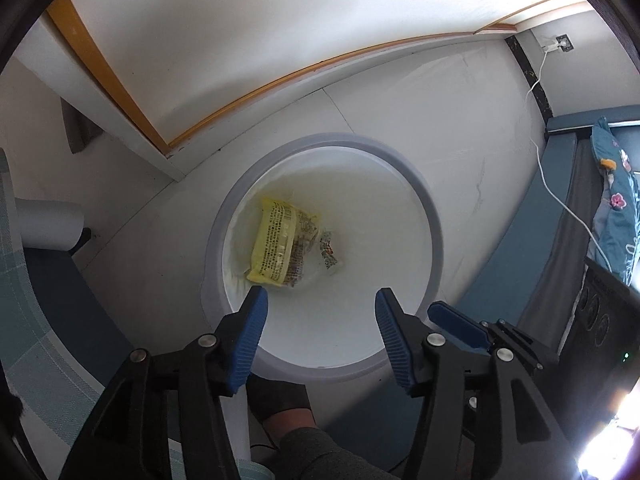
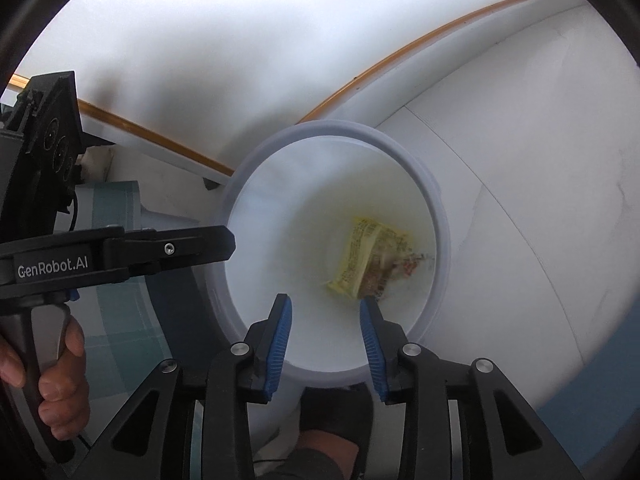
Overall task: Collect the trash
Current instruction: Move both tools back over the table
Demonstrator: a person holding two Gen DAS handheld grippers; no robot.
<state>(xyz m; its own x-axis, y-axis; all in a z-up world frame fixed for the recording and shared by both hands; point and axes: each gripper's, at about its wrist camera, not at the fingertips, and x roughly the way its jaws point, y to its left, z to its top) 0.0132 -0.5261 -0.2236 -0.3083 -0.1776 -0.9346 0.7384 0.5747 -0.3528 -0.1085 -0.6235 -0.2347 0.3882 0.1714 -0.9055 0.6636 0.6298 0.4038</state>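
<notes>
A round white trash bin [image 1: 434, 240] stands on the white floor, seen from above in both views [image 2: 440, 248]. At its bottom lie a yellow printed wrapper [image 1: 282, 246] and a small crumpled clear wrapper [image 1: 329, 254]; the yellow wrapper also shows in the right wrist view [image 2: 366, 256]. My left gripper [image 1: 320, 304] is open and empty above the bin's near rim. My right gripper [image 2: 325, 310] is open and empty above the same rim. The left gripper's body shows at the left of the right wrist view [image 2: 120, 252], held by a hand.
A wall with an orange skirting strip [image 1: 280, 80] runs behind the bin. A white cable [image 1: 560, 196] trails along a blue bed frame [image 1: 532, 216] at right. A blue-green checked cloth [image 1: 32, 320] is at left. The person's foot [image 1: 284, 404] is just before the bin.
</notes>
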